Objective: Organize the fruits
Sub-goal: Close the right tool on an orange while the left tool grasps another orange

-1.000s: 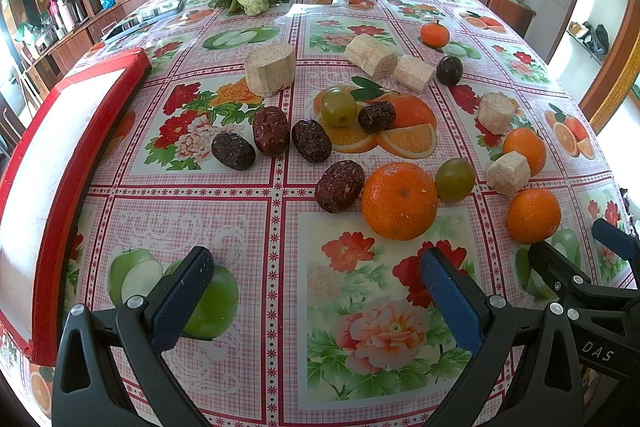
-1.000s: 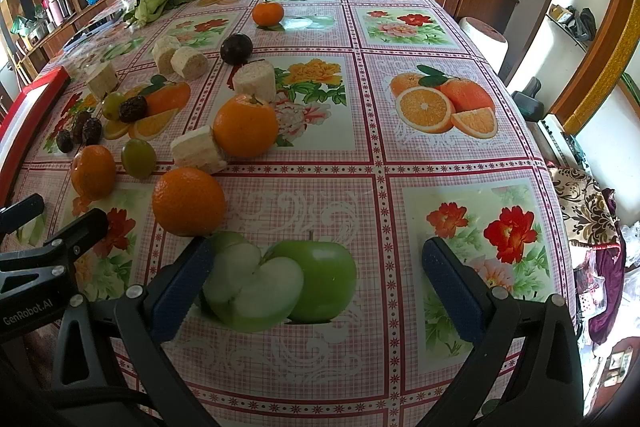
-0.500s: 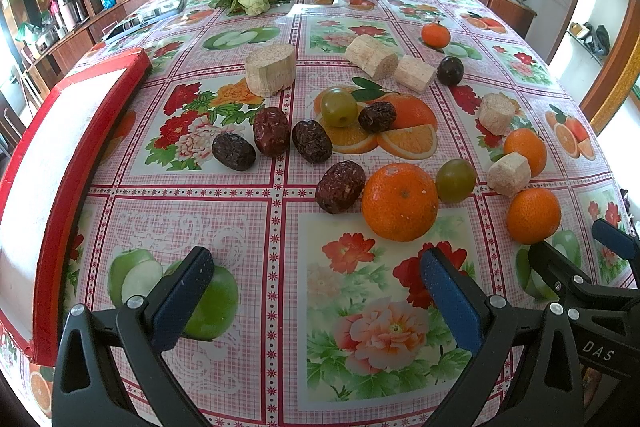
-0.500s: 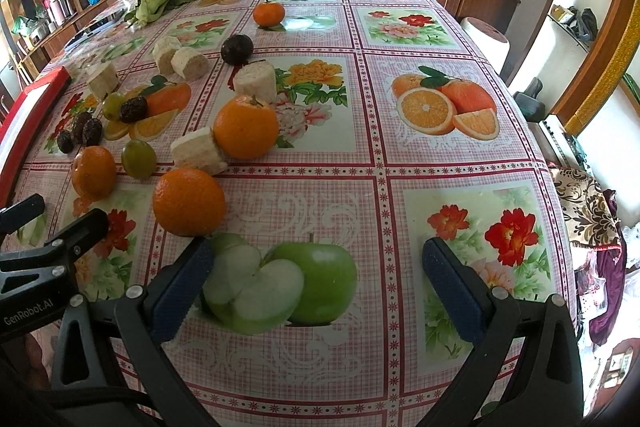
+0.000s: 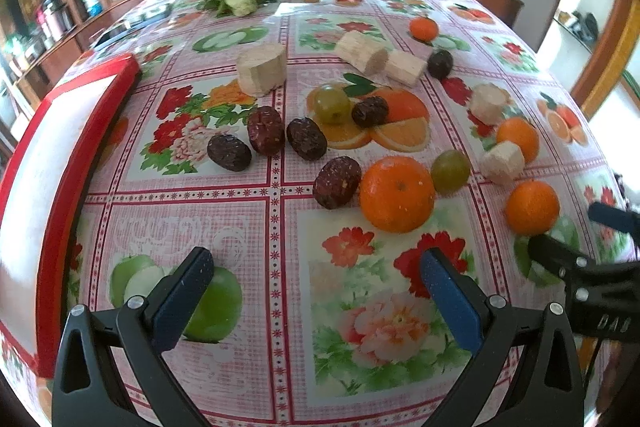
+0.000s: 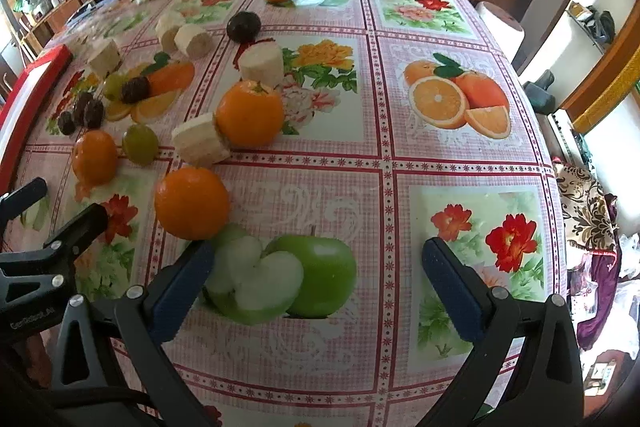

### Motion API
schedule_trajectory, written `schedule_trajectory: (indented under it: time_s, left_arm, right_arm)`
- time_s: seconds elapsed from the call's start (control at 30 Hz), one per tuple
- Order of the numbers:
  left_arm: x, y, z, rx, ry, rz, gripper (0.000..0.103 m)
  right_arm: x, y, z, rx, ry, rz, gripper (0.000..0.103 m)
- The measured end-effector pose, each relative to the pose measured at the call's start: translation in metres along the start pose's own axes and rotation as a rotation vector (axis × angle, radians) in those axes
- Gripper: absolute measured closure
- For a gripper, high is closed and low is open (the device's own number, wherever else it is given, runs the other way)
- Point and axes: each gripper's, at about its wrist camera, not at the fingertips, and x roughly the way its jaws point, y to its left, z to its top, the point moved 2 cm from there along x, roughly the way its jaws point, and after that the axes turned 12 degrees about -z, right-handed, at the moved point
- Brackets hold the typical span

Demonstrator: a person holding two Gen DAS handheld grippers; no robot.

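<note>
Nothing's getting picked up yet: both the left gripper (image 5: 316, 291) and right gripper (image 6: 316, 279) are hanging wide open and empty. The nearest orange (image 5: 397, 193) is sitting at 1 o'clock, dates (image 5: 266, 135) further at 12. I'm guessing the tray (image 5: 60, 195) at 9 is the destination.

- Left tool (image 5: 316, 291): jaws spread wide, nothing between them, blue pads facing inward, held low above the bench.
- Right tool (image 6: 316, 287): jaws likewise wide apart and empty, held low above the bench.
- The two tools sit side by side; each shows at the edge of the other's view.
- No hand or sleeve visible in either view.
</note>
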Motion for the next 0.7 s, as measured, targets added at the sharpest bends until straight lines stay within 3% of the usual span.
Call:
schedule_trajectory:
  time_s: [0.23,0.37,0.7]
  left_arm:
    - [-0.007,0.028,-0.002,-0.027,0.023,-0.022,0.001]
    - [-0.015,0.045,-0.007,-0.041,0.032,-0.036,0.001]
    - [-0.021,0.038,-0.013,0.021,0.029,-0.030,0.001]
  right_arm:
    - [-0.005,-0.004,-0.002,0.011,0.018,0.059,0.000]
    - [-0.017,0.001,-0.004,-0.007,-0.013,0.122,0.000]
    - [-0.022,0.021,-0.003,-0.075,-0.030,0.110,0.000]
